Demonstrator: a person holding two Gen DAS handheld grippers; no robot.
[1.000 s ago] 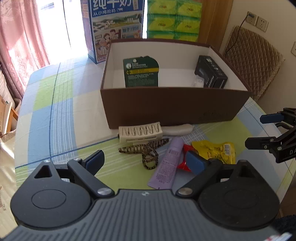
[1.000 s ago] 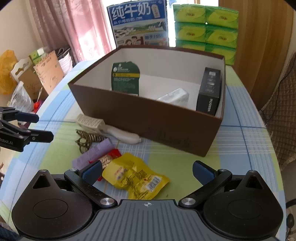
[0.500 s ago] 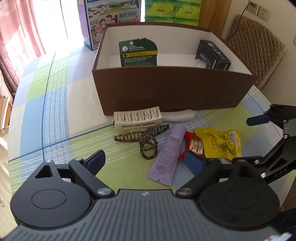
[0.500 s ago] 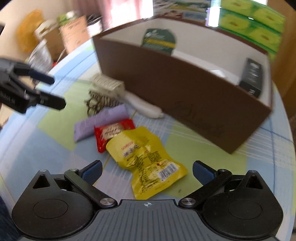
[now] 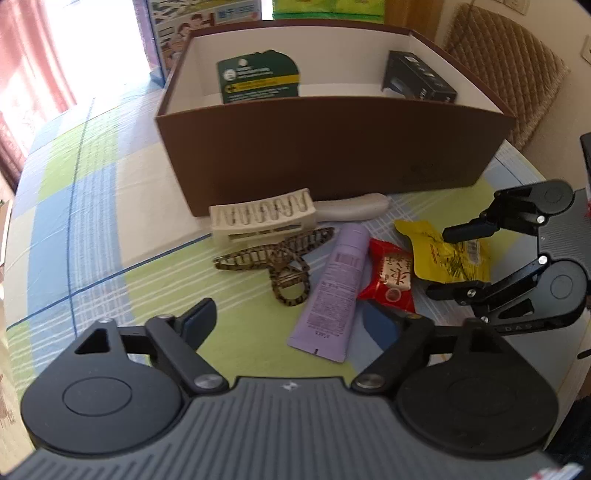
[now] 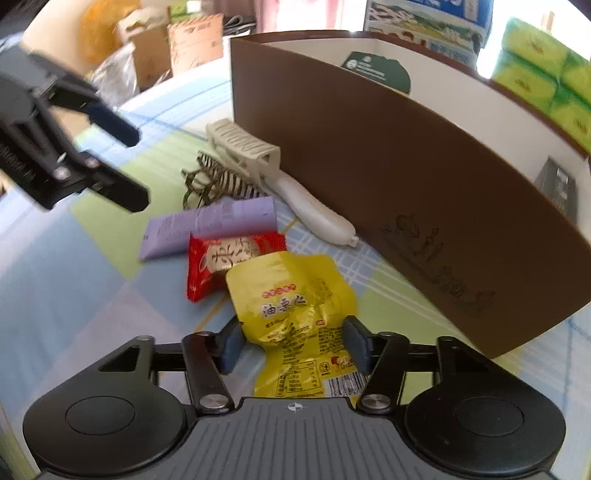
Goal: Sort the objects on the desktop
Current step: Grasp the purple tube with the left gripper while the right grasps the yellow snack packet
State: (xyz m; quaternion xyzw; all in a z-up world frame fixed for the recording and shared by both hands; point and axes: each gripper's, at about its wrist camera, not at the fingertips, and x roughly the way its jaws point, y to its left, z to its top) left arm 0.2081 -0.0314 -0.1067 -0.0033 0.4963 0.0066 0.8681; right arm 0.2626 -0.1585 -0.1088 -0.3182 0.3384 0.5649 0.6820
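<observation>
A yellow snack pouch lies on the checked tablecloth in front of the brown box. My right gripper has narrowed onto it, a pad pressing each side edge, and the pouch is buckling. The left wrist view shows the right gripper straddling the yellow pouch. My left gripper hangs open just short of the purple tube. Beside the tube lie a red packet, a patterned hair claw and a cream comb. The left gripper shows blurred at left.
The brown box holds a green card and a small black box. A milk carton case and green tissue packs stand behind. A wicker chair is at right. The table edge runs close on the right.
My right gripper dropped down and forward over the yellow pouch and its jaws narrowed onto it. My left gripper moved nearer the items and stayed open.
</observation>
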